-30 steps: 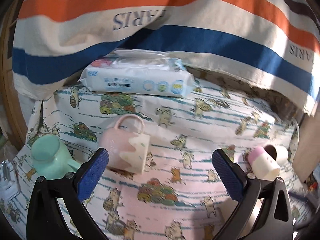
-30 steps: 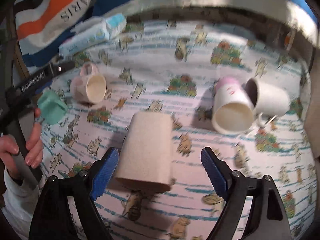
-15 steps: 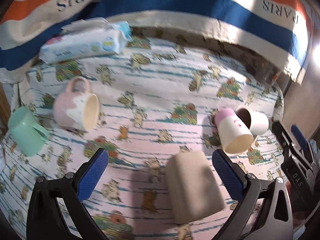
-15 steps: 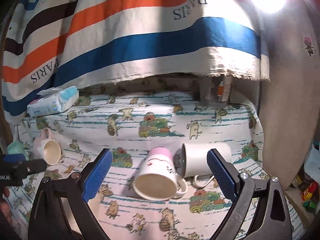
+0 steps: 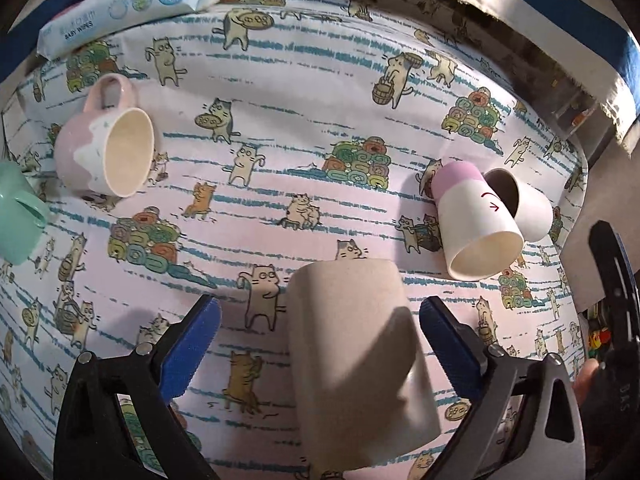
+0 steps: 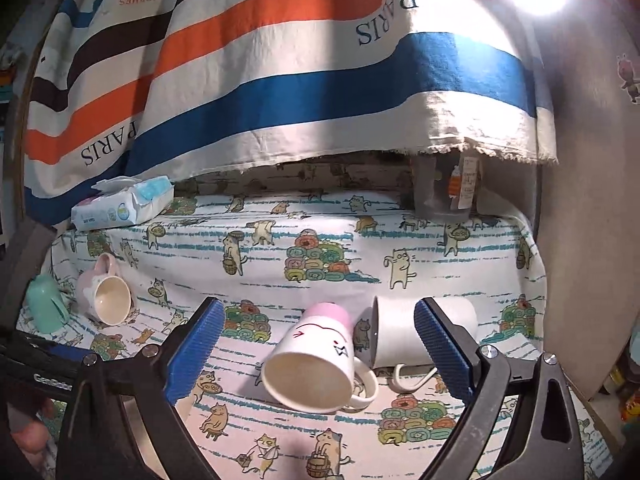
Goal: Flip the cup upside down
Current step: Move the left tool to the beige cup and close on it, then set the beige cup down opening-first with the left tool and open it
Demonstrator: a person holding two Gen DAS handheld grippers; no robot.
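Observation:
A beige cup (image 5: 356,364) lies on its side on the cat-print cloth, between the blue pads of my open left gripper (image 5: 320,344). A white cup with a pink base (image 5: 472,220) lies on its side beside a plain white cup (image 5: 528,208). In the right wrist view the pink-based cup (image 6: 316,356) and the white cup (image 6: 404,336) lie between the pads of my open, empty right gripper (image 6: 316,348). A pink mug (image 5: 104,144) and a mint cup (image 5: 18,220) lie at the left.
A pack of baby wipes (image 5: 132,4) lies at the back left. A striped towel (image 6: 280,80) hangs over the back. A clear jar (image 6: 448,188) stands at the back right. The right gripper's body (image 5: 616,280) shows at the right edge.
My left gripper has come closer to the beige cup, which now sits between its pads. My right gripper has moved a little nearer the two white cups.

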